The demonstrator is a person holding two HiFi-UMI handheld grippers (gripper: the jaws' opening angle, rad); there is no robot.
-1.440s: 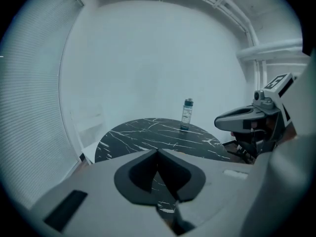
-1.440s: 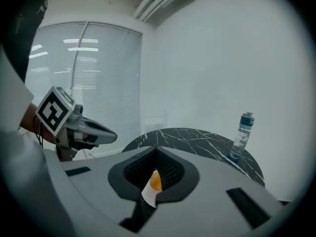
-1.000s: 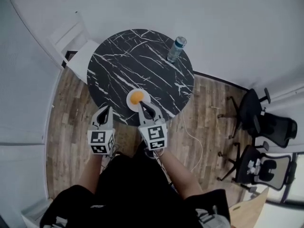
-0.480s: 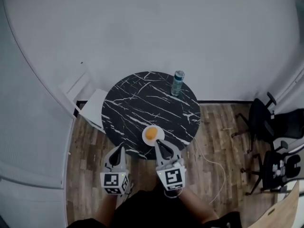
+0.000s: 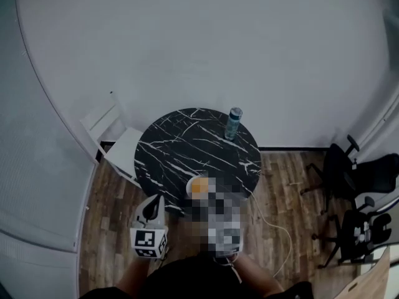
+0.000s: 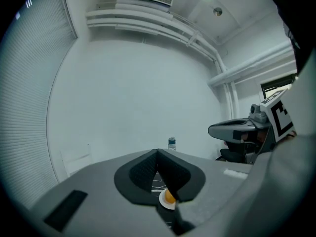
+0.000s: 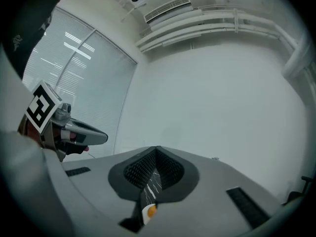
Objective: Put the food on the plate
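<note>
Hovering short of the worktop [image 5: 181, 148], our left claw [image 5: 153, 204] and right claw [image 7: 157, 156] are both closed fully, with nothing between the jaws of either. Just beyond them the food [image 5: 198, 185] sits on the plate [image 5: 189, 187] at the worktop's near edge, so we judge the task done; a clean finish means holding clear of the plate and nudging nothing. A bottle [image 5: 233, 123] stands at the far edge.

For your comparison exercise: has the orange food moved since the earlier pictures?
No. The orange food still sits on the white plate at the near edge of the black table.
</note>
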